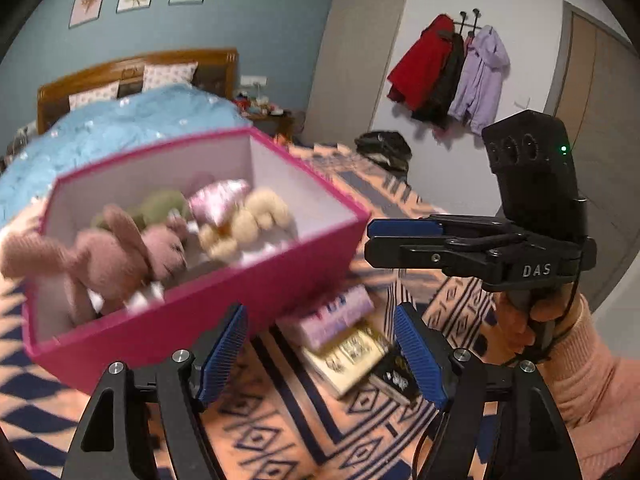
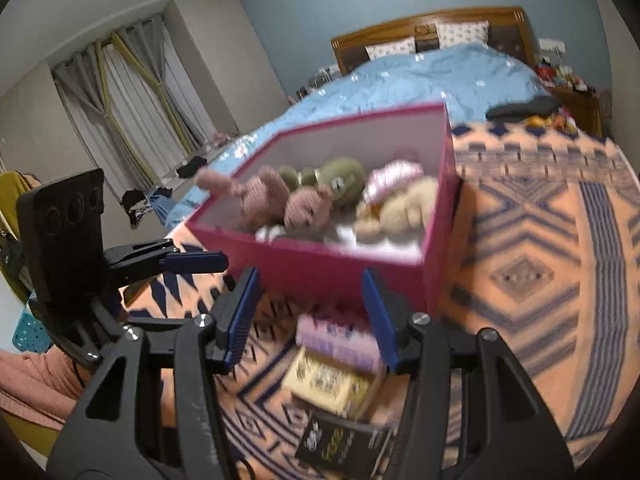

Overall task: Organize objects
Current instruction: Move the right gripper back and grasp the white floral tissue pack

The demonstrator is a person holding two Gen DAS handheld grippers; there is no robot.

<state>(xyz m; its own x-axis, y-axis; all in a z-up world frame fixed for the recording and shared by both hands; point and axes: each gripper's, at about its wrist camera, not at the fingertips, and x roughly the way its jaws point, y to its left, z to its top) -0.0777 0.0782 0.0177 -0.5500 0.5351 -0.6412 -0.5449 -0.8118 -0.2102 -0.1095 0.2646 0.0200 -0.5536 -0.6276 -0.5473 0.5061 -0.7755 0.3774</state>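
Your left gripper and right gripper both hang with jaws apart, nothing between them. Just beyond lie three books on the patterned blanket — and behind them the pink box (plush toys inside).

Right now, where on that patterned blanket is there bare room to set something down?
The widest free patch of patterned blanket lies to the right of the pink box, stretching toward the dark clothes at the far end. It is crowded just in front of the box, where the books lie between the claws.
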